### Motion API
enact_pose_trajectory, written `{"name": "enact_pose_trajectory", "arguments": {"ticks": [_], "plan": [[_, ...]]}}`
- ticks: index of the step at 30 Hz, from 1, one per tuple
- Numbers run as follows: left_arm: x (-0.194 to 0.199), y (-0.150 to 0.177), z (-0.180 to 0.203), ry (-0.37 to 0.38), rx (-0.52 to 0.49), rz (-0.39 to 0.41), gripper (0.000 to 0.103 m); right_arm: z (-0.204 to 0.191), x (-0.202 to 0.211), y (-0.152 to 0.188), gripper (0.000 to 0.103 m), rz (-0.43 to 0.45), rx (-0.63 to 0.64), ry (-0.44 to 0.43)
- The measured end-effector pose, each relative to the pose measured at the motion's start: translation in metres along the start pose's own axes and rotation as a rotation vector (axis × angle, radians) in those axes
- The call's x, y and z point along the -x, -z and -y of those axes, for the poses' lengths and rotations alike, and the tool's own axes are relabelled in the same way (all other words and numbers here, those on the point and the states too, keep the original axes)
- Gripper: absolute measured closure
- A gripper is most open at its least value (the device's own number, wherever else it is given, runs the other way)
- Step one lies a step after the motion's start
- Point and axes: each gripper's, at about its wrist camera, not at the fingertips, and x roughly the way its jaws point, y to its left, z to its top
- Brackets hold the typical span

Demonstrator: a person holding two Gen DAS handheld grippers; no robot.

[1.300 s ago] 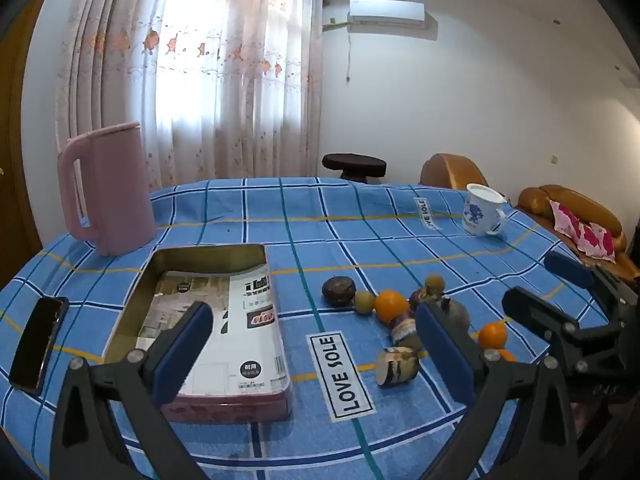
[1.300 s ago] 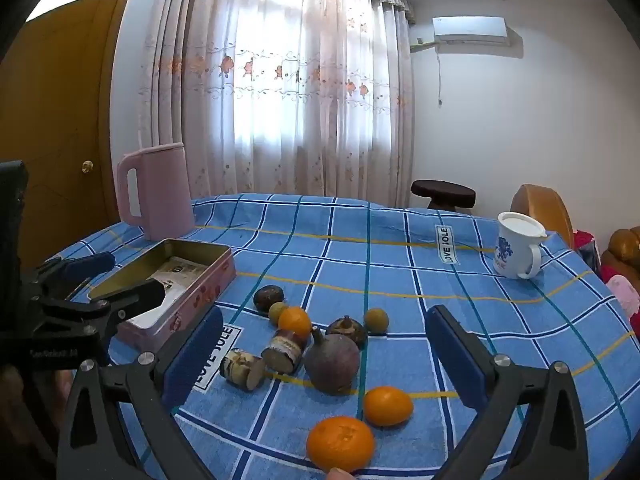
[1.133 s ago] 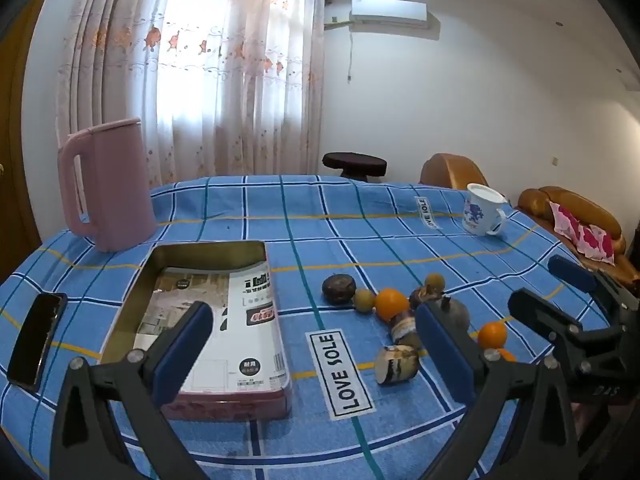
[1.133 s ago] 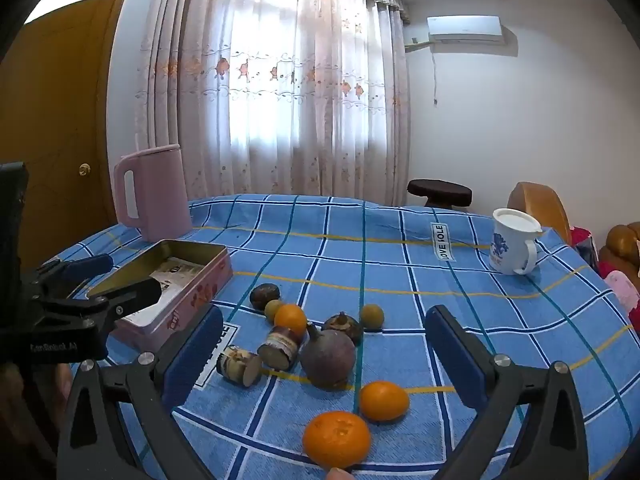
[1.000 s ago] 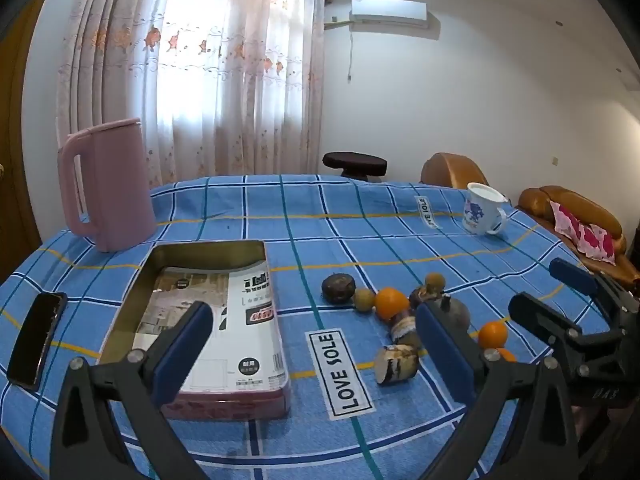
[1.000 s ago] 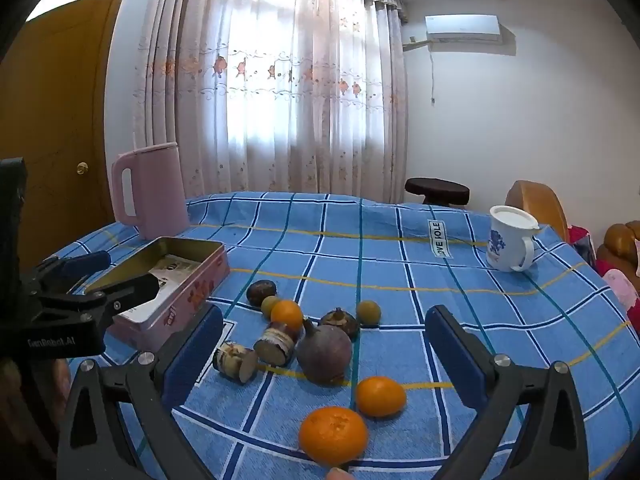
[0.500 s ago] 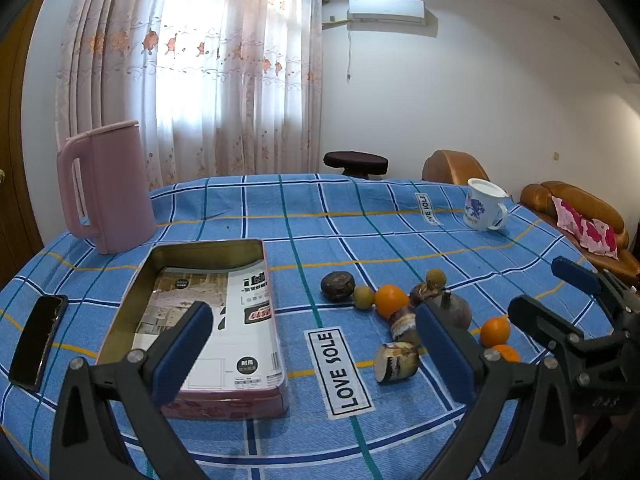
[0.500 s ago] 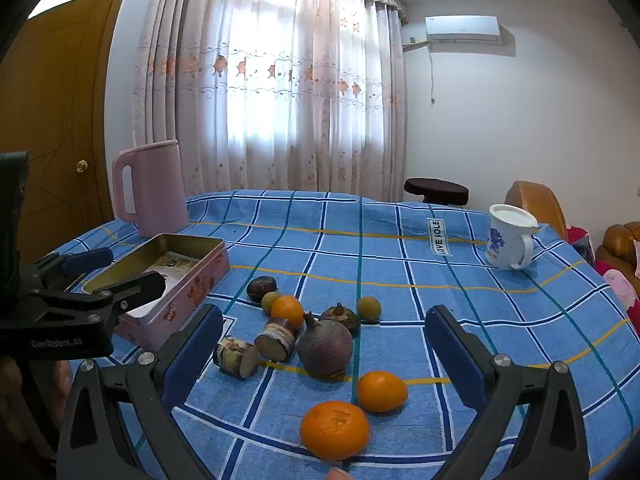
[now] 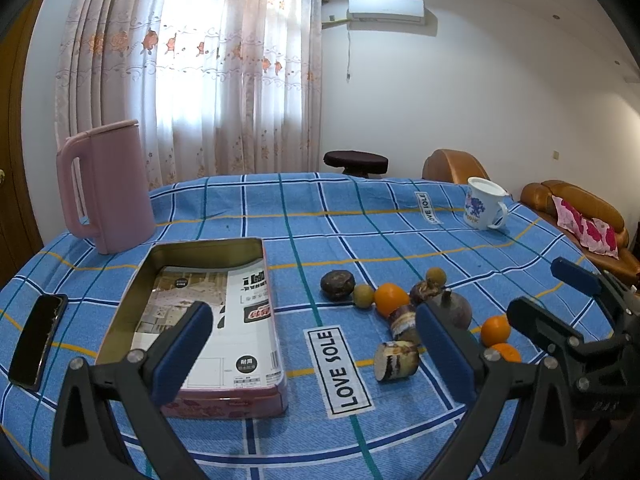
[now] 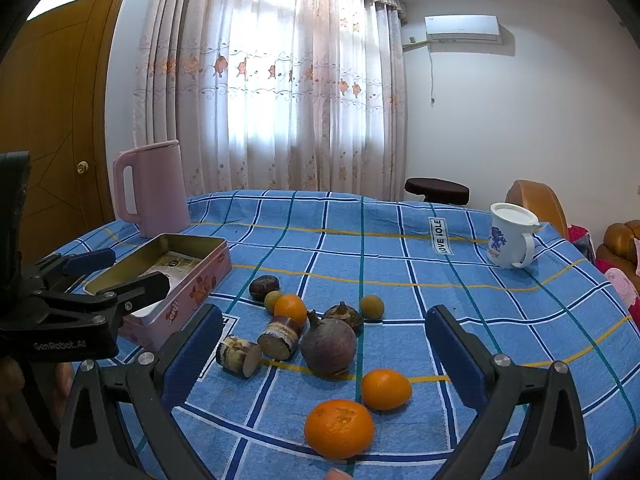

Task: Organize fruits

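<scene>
L gripper point(image 9: 312, 350), R gripper point(image 10: 324, 350) both wide apart, nothing held; round fruits point(image 10: 328, 346) loose on woven cloth.

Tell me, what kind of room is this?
Probably a home living room: a brown leather sofa, a wall-mounted white air conditioner, floral sheer curtains, and a table under a blue checked tablecloth.

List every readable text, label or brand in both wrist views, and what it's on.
"LOVE SOLE": white patch sewn on the blue tablecloth, near the tin.
"LOVE SOLE": second patch near the white mug.
"GenRobot.AI": body of the left claw, seen from the right wrist.
Paper in the tin: print too small to read.
Mug's blue motif and lettering: blurred.
Labels on the two short cylinders: unreadable.
</scene>
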Motion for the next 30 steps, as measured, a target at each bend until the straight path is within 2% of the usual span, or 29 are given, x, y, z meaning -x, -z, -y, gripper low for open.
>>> {"name": "enact_pose_trajectory", "arguments": {"ticks": [30], "plan": [[0.0002,0.004,0.0,-0.001,-0.004,-0.004,0.0,-0.0054,-0.0028,0.0062,0.001,-0.008,0.001,-0.009]]}}
